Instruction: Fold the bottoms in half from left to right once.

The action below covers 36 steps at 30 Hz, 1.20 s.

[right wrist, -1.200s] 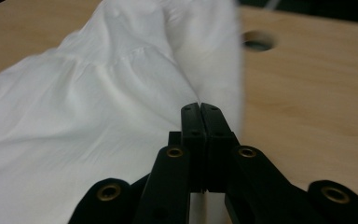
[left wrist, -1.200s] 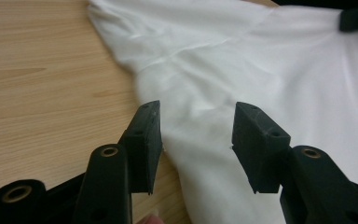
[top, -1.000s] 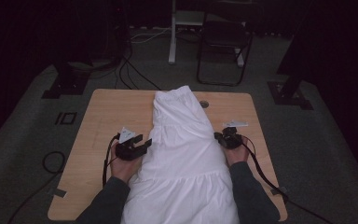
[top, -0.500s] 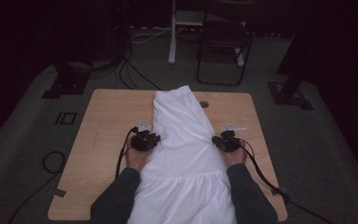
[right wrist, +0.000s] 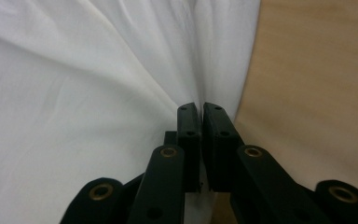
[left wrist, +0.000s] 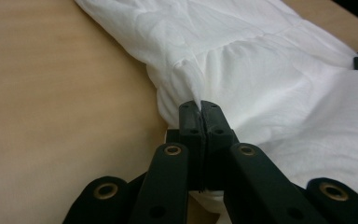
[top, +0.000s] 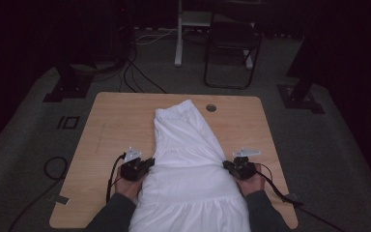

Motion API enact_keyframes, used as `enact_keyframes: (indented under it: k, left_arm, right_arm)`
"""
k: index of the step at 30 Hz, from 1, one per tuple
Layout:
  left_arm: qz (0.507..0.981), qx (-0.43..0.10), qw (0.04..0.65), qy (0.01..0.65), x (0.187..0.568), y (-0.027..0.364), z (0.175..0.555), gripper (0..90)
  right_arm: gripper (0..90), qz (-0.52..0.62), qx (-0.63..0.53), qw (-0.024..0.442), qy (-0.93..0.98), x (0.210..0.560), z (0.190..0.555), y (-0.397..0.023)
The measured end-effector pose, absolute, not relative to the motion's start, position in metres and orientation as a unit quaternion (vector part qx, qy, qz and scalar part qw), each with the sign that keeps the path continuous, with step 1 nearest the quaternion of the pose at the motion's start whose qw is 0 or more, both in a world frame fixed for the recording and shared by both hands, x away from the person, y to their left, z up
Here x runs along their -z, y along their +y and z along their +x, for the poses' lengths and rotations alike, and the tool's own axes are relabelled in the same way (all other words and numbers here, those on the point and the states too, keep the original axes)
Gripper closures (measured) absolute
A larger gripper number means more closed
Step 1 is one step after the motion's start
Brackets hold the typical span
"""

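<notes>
Left gripper view: my left tool [left wrist: 200, 109] has just clamped the white garment's [top: 193, 159] edge on the tabletop [top: 116, 125]; my right tool [right wrist: 200, 109] pinches the opposite edge. Gripping done, I judge; next, lift evenly.

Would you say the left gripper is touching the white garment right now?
Touching. In the left gripper view, the left gripper has its jaws closed on a pinched fold at the edge of the white garment.

high view dim, dark edges | gripper views bright, soft focus
</notes>
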<state>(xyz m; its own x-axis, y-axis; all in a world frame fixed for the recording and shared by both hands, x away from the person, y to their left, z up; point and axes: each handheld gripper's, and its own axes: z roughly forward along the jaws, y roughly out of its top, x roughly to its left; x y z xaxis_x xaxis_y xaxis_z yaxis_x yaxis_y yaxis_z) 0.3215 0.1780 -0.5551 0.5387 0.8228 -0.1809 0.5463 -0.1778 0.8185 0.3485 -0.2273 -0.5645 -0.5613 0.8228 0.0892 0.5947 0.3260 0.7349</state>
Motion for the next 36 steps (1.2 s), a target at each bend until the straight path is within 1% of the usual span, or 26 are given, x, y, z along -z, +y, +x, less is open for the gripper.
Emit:
enact_keyframes:
  k: [2,4,5,6,7,8,9,12,14,19,20,22,23,24,25,28,30,31,36]
  left_arm:
    - [0.757,-0.152,0.452,0.447,0.556,0.178,0.310,88.9]
    - [0.759,-0.157,0.452,0.442,0.555,0.177,0.307,87.8]
    - [0.759,-0.157,0.452,0.442,0.555,0.177,0.307,83.9]
    - [0.754,-0.163,0.455,0.444,0.554,0.177,0.310,83.9]
    - [0.753,-0.162,0.458,0.444,0.554,0.178,0.312,75.1]
    - [0.746,-0.162,0.466,0.447,0.553,0.178,0.316,71.5]
    - [0.743,-0.166,0.468,0.449,0.553,0.179,0.319,67.2]
    - [0.734,-0.167,0.474,0.456,0.552,0.178,0.330,63.1]
    - [0.729,-0.167,0.481,0.457,0.551,0.176,0.335,61.1]
    - [0.733,-0.162,0.486,0.448,0.553,0.170,0.337,57.6]
    - [0.737,-0.163,0.483,0.444,0.553,0.169,0.337,56.4]
    - [0.736,-0.161,0.484,0.445,0.554,0.169,0.336,55.8]
    - [0.736,-0.161,0.485,0.445,0.554,0.169,0.336,55.6]
    - [0.736,-0.161,0.484,0.444,0.553,0.169,0.336,55.6]
    - [0.738,-0.162,0.483,0.442,0.553,0.170,0.336,55.6]
    - [0.739,-0.161,0.483,0.441,0.551,0.168,0.336,55.5]
    - [0.742,-0.163,0.479,0.439,0.550,0.167,0.336,55.4]
    - [0.743,-0.165,0.478,0.438,0.549,0.167,0.337,55.2]
    - [0.745,-0.177,0.475,0.433,0.531,0.164,0.353,52.1]
  right_arm:
    - [87.1,0.438,-0.375,0.148,0.804,0.565,0.334,-0.230]
    - [86.5,0.437,-0.372,0.139,0.807,0.564,0.324,-0.232]
    - [86.5,0.437,-0.372,0.139,0.807,0.564,0.324,-0.232]
    - [82.6,0.435,-0.372,0.136,0.809,0.563,0.322,-0.233]
    - [71.1,0.434,-0.381,0.137,0.805,0.560,0.323,-0.235]
    - [67.5,0.435,-0.391,0.137,0.800,0.557,0.326,-0.236]
    - [65.8,0.435,-0.405,0.143,0.791,0.552,0.331,-0.236]
    - [60.6,0.423,-0.438,0.141,0.781,0.538,0.351,-0.228]
    - [58.7,0.415,-0.447,0.137,0.781,0.533,0.368,-0.216]
    - [52.7,0.406,-0.445,0.106,0.791,0.540,0.407,-0.183]
    - [53.1,0.402,-0.436,0.105,0.798,0.543,0.412,-0.178]
    - [75.8,0.391,-0.418,0.090,0.815,0.546,0.419,-0.171]
    - [85.2,0.384,-0.408,0.108,0.821,0.543,0.419,-0.169]
    - [87.8,0.378,-0.411,0.141,0.817,0.534,0.419,-0.171]
    - [88.0,0.378,-0.419,0.151,0.812,0.529,0.418,-0.173]
    - [88.0,0.391,-0.443,0.211,0.779,0.500,0.422,-0.186]
    - [87.8,0.398,-0.441,0.218,0.774,0.497,0.425,-0.188]
    - [87.2,0.420,-0.423,0.213,0.774,0.506,0.435,-0.192]
    - [85.8,0.467,-0.370,0.183,0.782,0.553,0.453,-0.197]
